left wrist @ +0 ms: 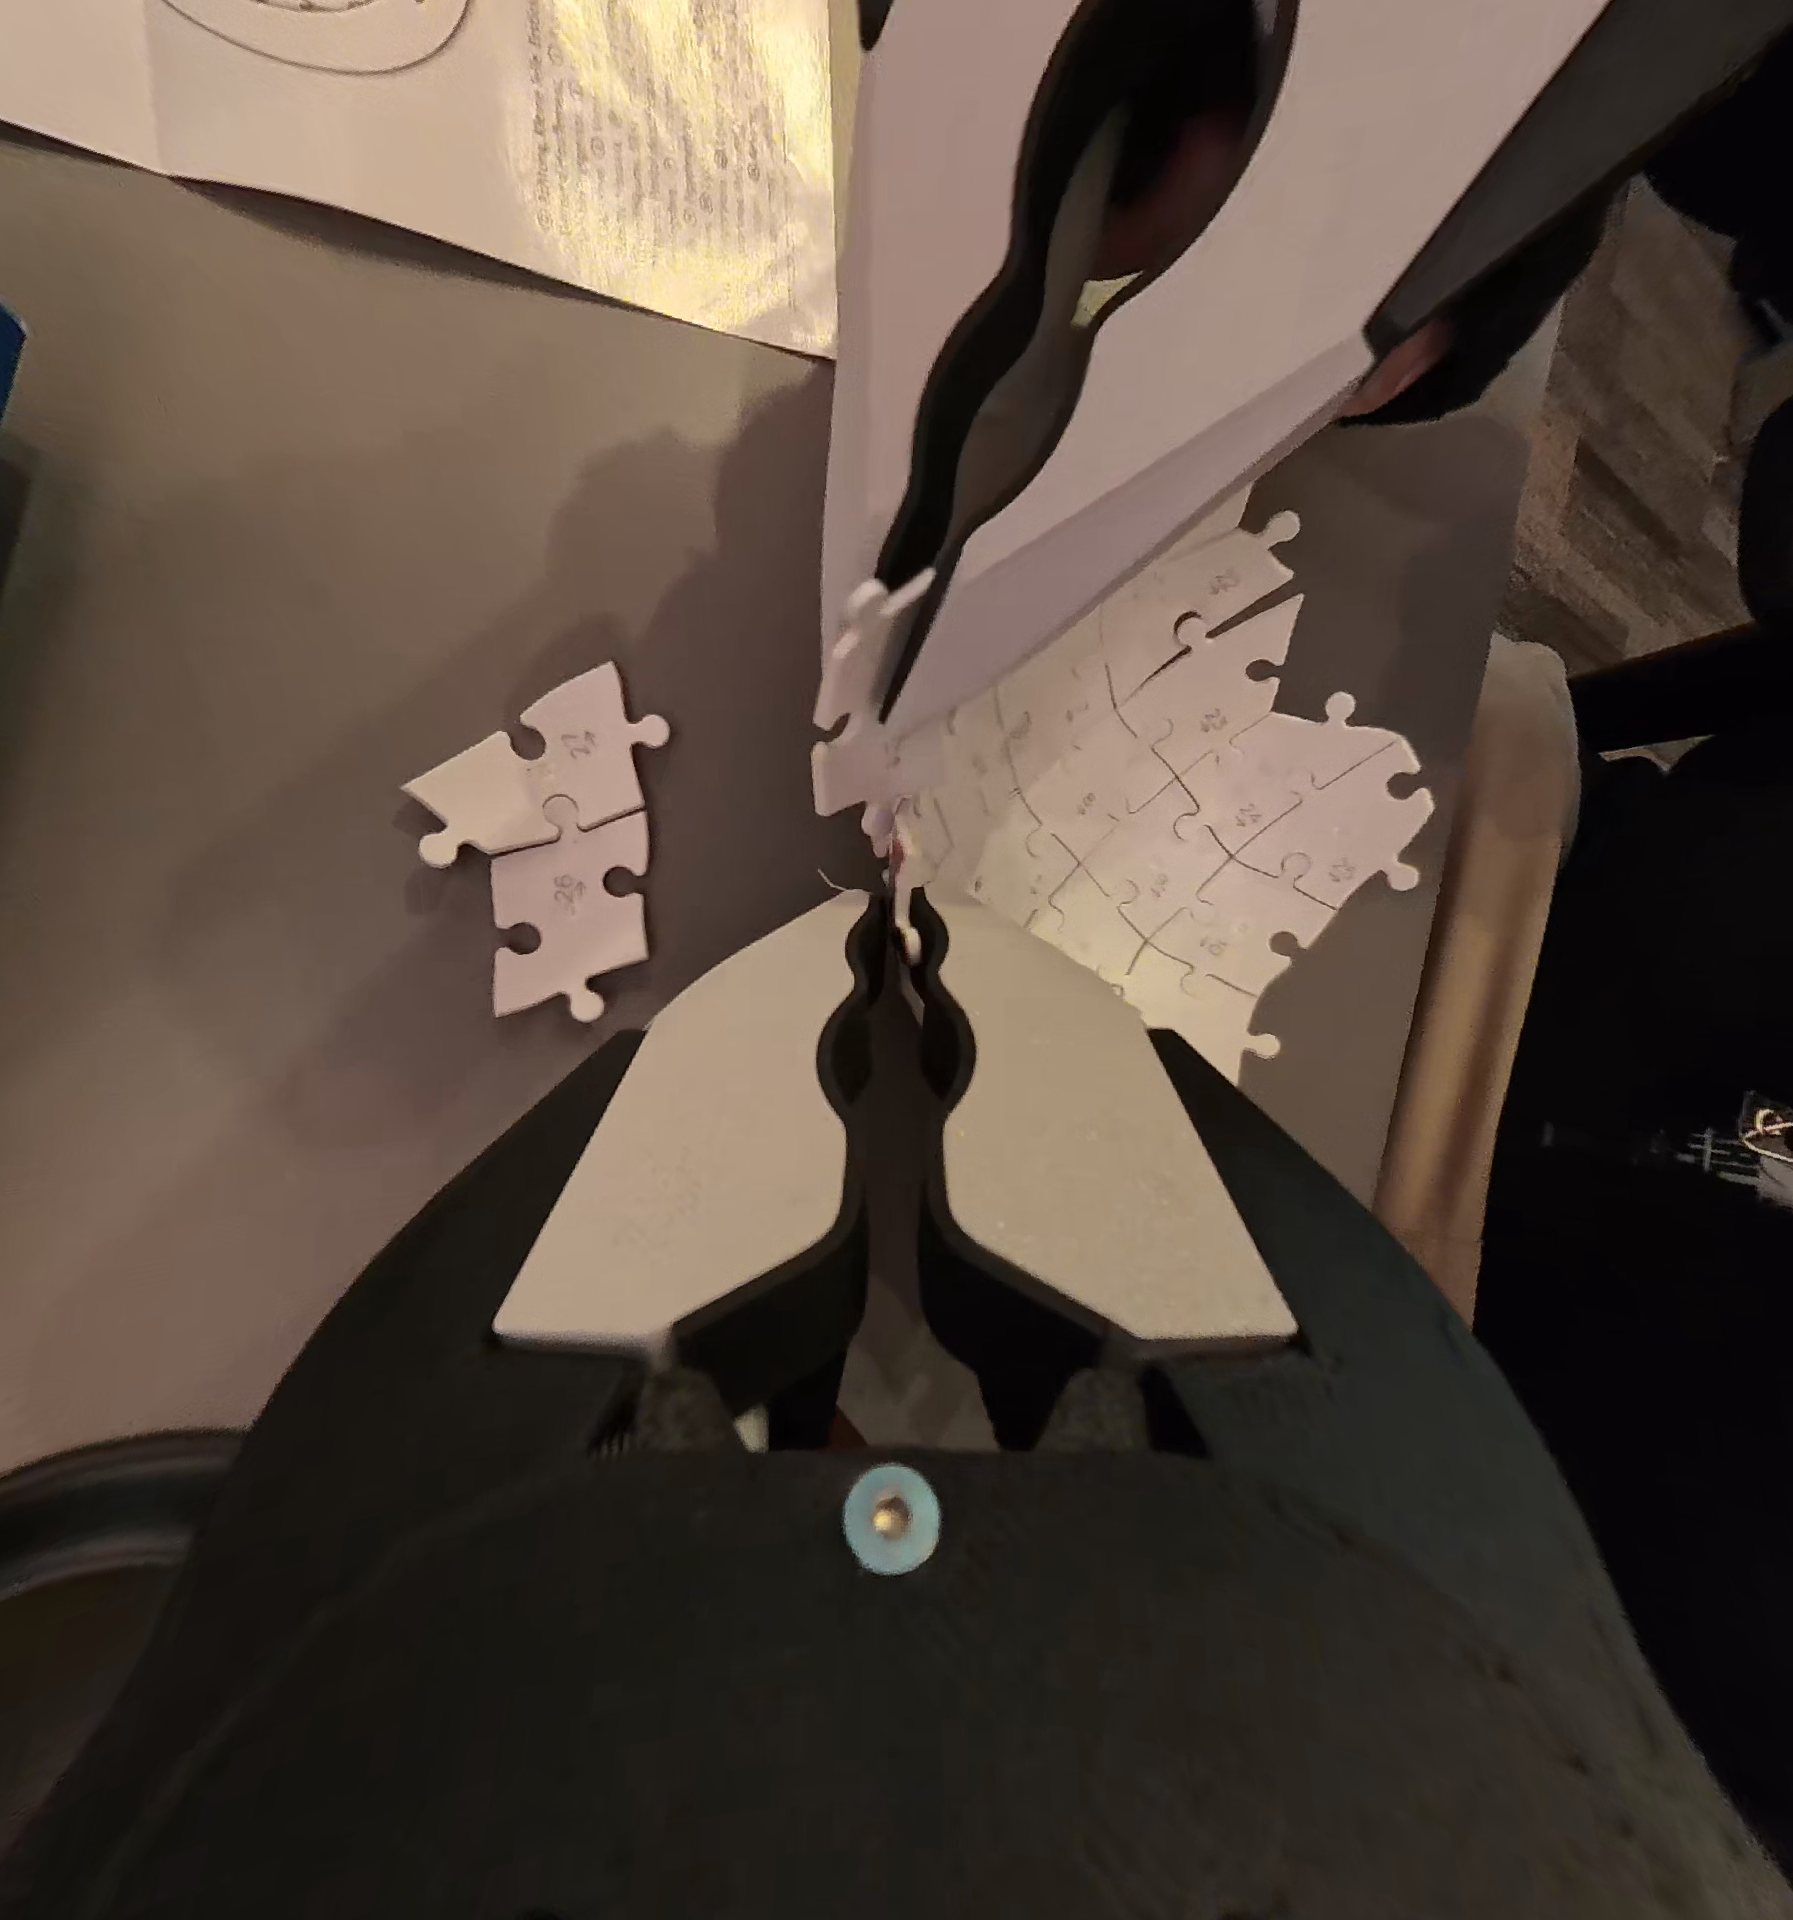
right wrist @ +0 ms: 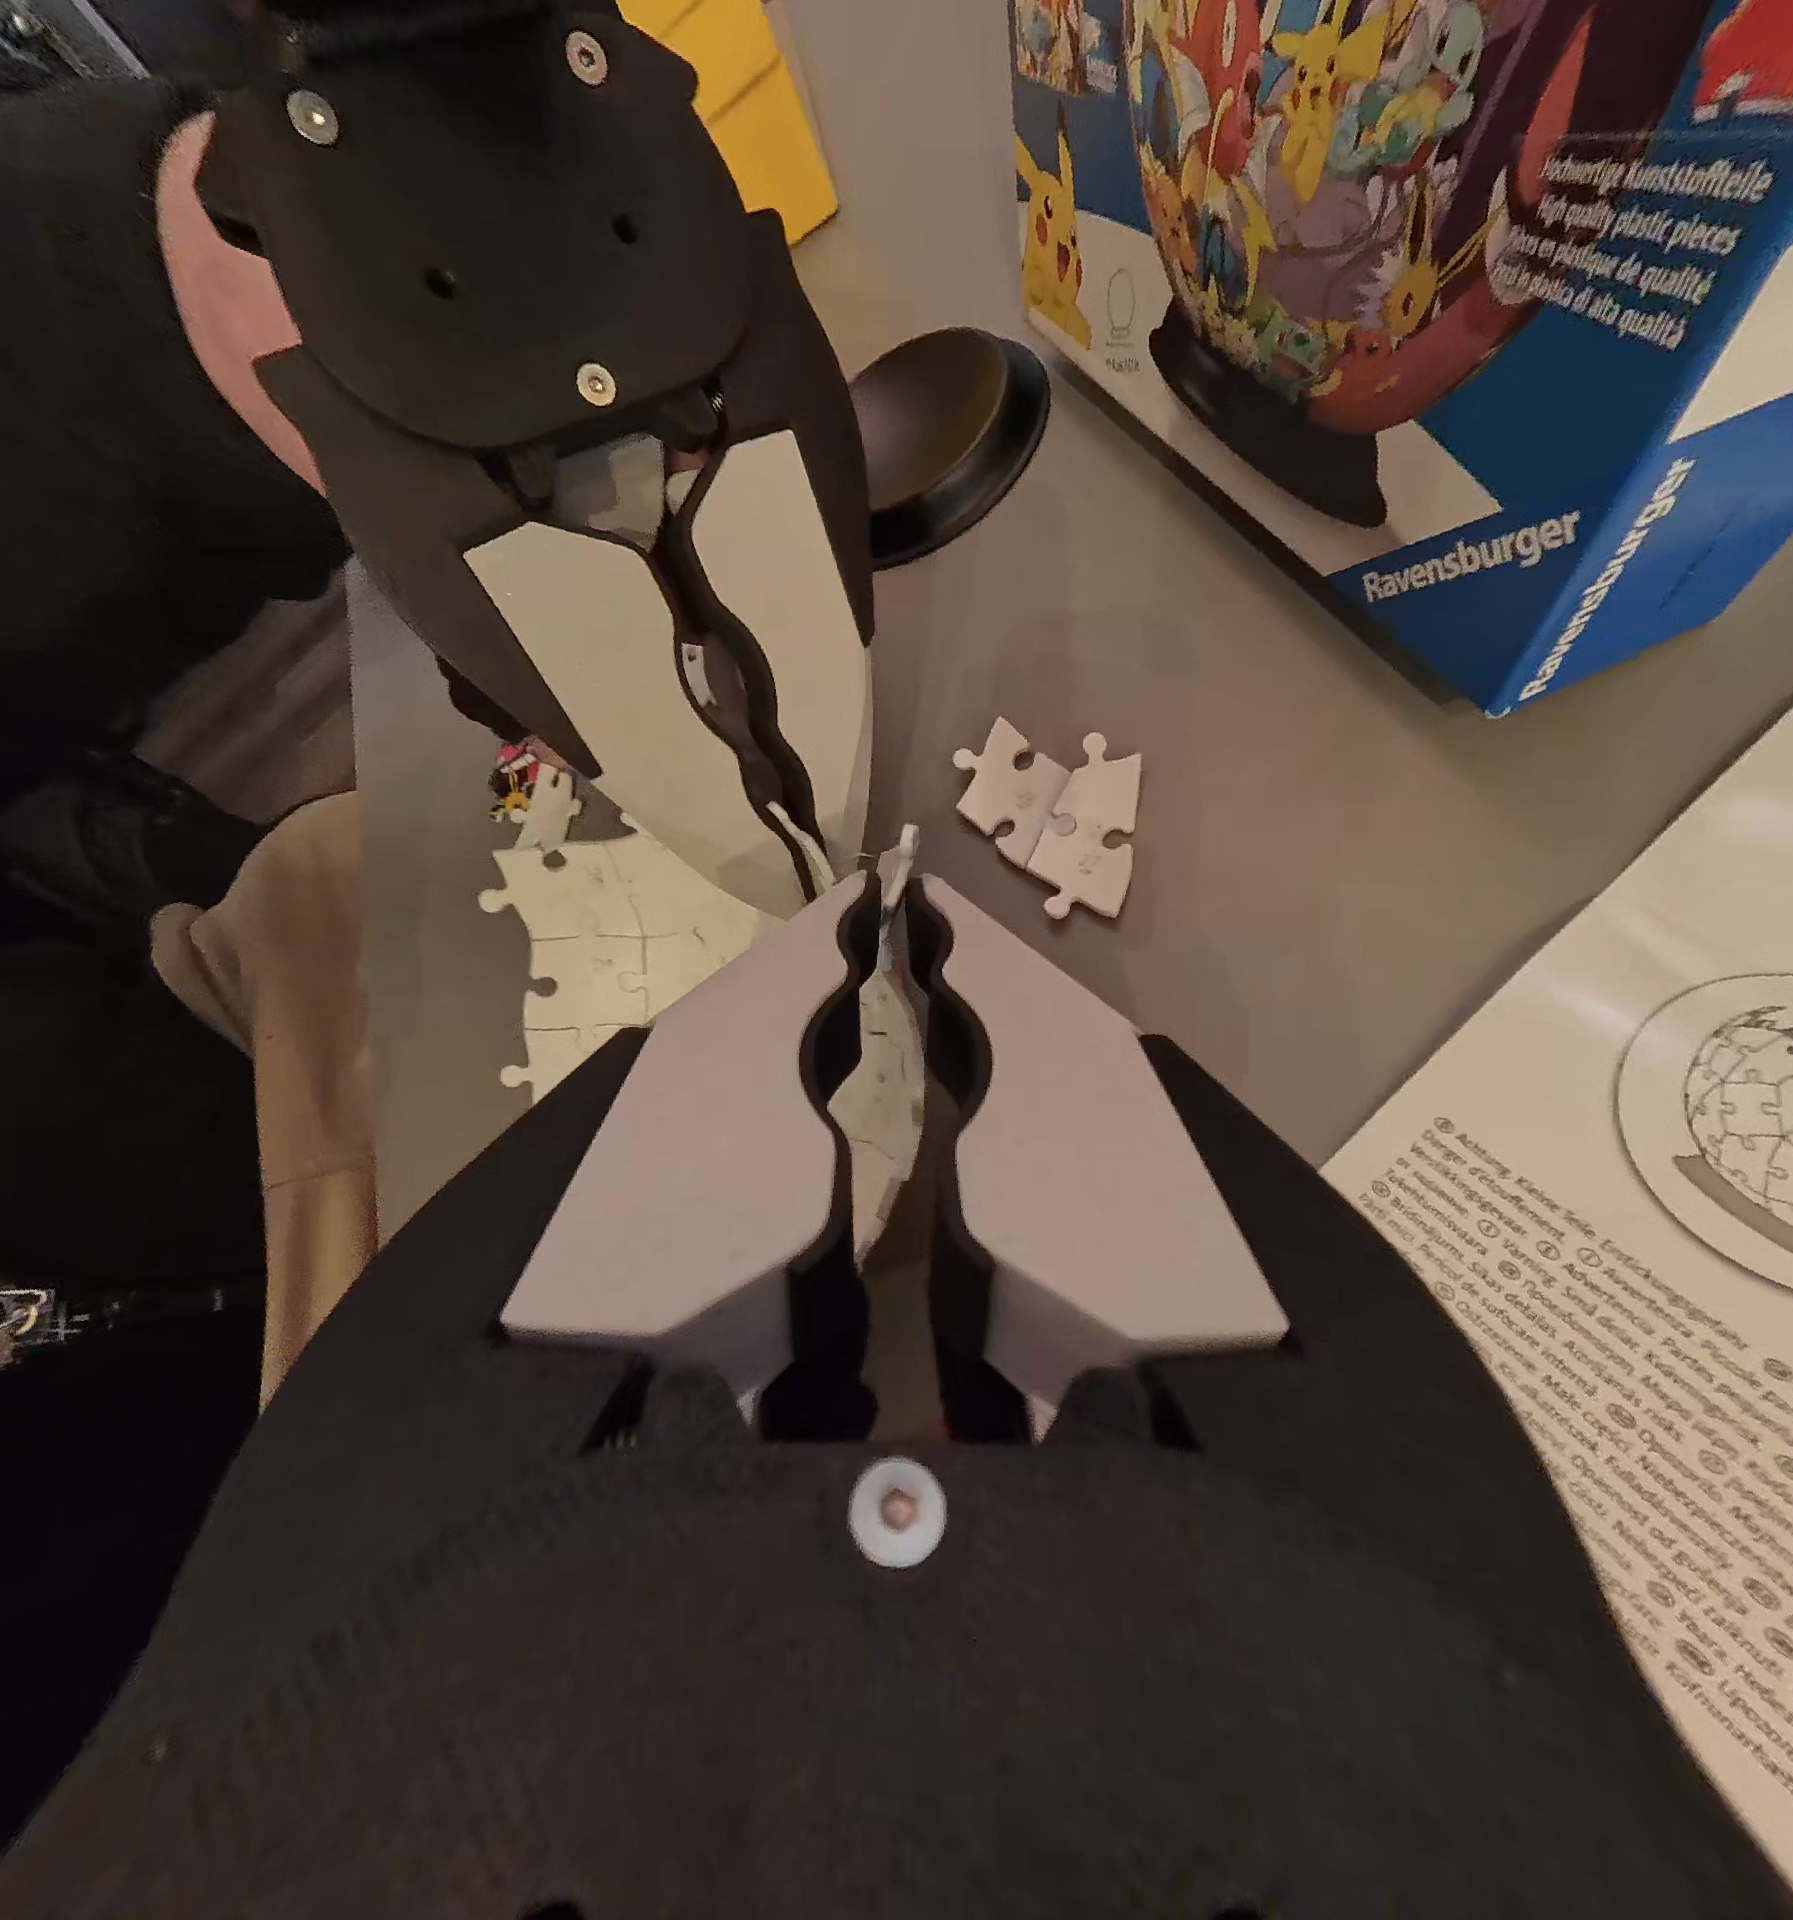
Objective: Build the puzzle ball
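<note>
right view only: puzzle box (right wrist: 1557,343) | black stand (right wrist: 949,447) | left view: neither

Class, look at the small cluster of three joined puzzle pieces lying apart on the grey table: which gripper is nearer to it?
Neither clearly: the left gripper and right gripper meet tip to tip beside the three-piece cluster, both gripping pieces at the large assembled section.

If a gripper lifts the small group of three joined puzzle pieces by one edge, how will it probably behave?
The three-piece cluster looks thin and light, so it should lift easily. Only small tabs join the pieces, so it may bend or separate. It lies flat on the grey table, so catching an edge may be difficult.
</note>
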The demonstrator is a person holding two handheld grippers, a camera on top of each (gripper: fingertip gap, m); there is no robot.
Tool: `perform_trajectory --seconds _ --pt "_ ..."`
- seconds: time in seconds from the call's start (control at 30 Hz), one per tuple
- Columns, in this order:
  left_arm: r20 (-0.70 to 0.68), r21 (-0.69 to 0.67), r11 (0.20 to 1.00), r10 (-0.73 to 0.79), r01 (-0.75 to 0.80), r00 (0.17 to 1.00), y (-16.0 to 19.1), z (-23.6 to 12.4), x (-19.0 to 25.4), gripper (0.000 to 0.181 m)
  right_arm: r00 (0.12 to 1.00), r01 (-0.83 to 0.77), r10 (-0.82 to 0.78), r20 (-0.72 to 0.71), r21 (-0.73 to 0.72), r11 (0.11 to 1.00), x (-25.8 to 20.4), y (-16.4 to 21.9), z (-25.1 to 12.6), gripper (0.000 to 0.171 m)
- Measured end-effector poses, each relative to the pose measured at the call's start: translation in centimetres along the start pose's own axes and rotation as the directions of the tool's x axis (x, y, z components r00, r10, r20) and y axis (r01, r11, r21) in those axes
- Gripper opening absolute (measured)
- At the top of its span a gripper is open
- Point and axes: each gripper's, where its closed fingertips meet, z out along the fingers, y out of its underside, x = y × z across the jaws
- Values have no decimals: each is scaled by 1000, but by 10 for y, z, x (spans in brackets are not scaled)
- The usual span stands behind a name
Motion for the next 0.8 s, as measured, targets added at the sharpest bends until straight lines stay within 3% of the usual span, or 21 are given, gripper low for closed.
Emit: perform_trajectory --seconds 0.03,0.8 --pt "-5 -7 1000 1 -1 1000 0 -1 -2 4 1000 2 -2 5 6 1000 -1 -1 0 3" --pt "-183 56 981 -173 186 968 -2 -2 -12 3 1000 -6 6 -21 23 1000 10 -1 1 3"
